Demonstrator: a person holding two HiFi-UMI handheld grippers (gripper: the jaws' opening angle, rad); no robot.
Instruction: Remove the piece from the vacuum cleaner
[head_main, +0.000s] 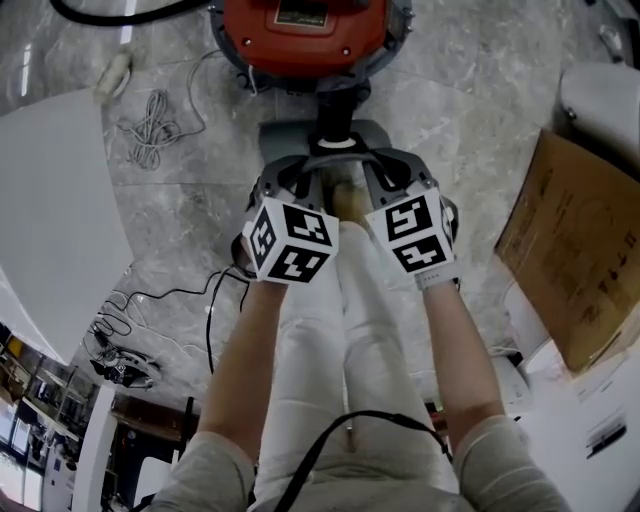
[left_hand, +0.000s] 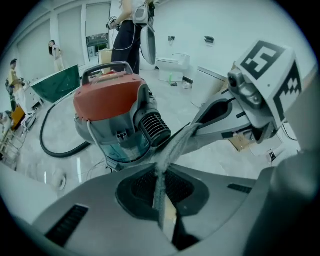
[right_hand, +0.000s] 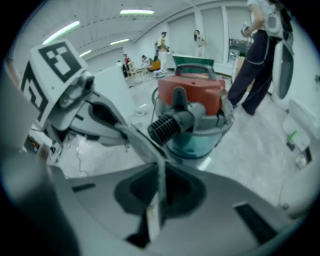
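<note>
Marble floor (head_main: 470, 120) everywhere, open workshop room with a few people milling around way in the back, a sheet of cardboard (head_main: 570, 250) leaning off to my right and a loose cable (head_main: 150, 125) lying on the tiles. So I'm looking straight down at the red vacuum cleaner (head_main: 300, 30) sitting just ahead of me.

The bit I'm going after is the black ribbed piece (left_hand: 155, 127) sticking out of the front of the vacuum body. It's still plugged in, nothing has come off yet.

Right now I'm holding both tools low in front of it. The left gripper (left_hand: 161, 172) is pinched all the way closed with nothing in it, and the right gripper (right_hand: 161, 170) is the same, jaws pressed flat together and empty. Their tips are pointing in at each other and practically meeting, just short of the ribbed piece.

So I'd say I'm only lining up, no grab happening yet. Next I'm figuring I need to open one set of jaws wide, slide it around the ribbed collar, clamp down, and probably brace the body with the other before pulling or twisting. It looks like a snug fit, so I'm expecting some resistance.
</note>
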